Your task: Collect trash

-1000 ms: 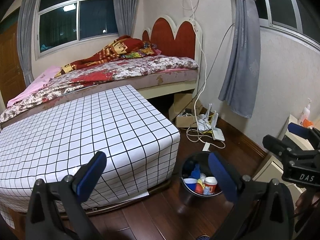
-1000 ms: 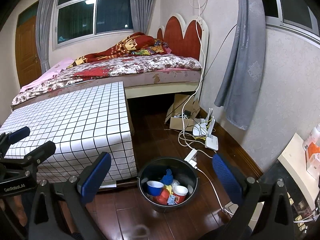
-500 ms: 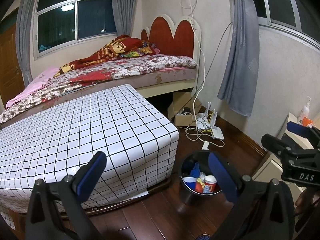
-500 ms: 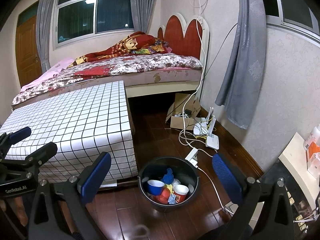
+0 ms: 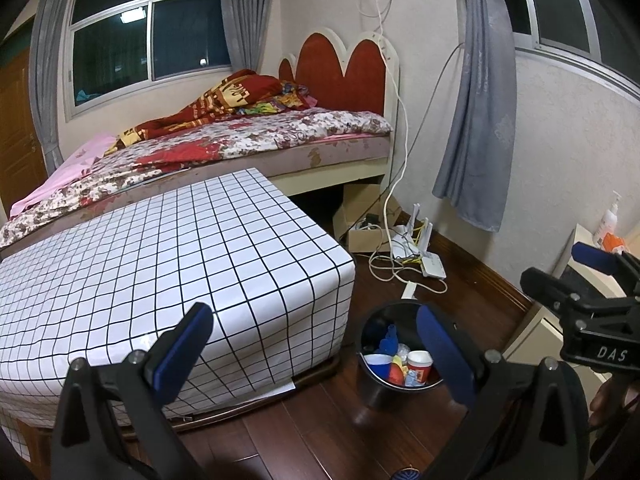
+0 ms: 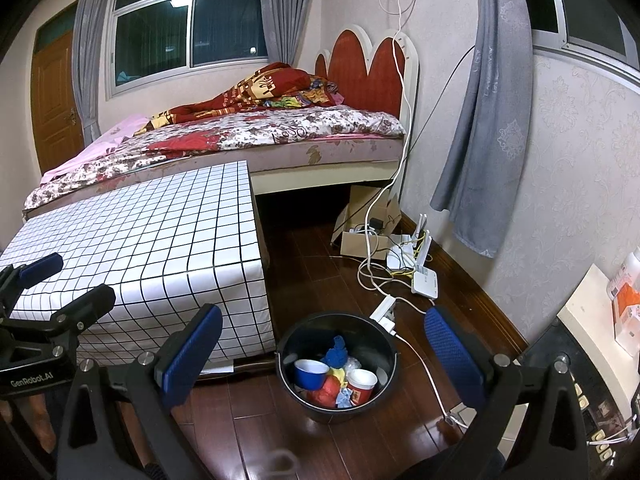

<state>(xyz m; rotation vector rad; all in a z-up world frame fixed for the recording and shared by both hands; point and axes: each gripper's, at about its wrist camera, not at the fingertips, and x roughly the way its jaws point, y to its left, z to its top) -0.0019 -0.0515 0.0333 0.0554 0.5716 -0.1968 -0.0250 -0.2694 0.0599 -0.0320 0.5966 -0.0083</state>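
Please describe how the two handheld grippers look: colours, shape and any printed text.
Both grippers are black clamp-like frames with silver bolts and blue textured pads on two long fingers. The left gripper reads "GenRobot.AI" in the right wrist view; the right gripper reads "DAS" in the left wrist view.

The left gripper [image 5: 312,344] is held level with its jaws spread wide and nothing between them. The right gripper [image 6: 324,344] (equally wide apart, also empty) is held alongside it, each visible at the edge of the other's view.
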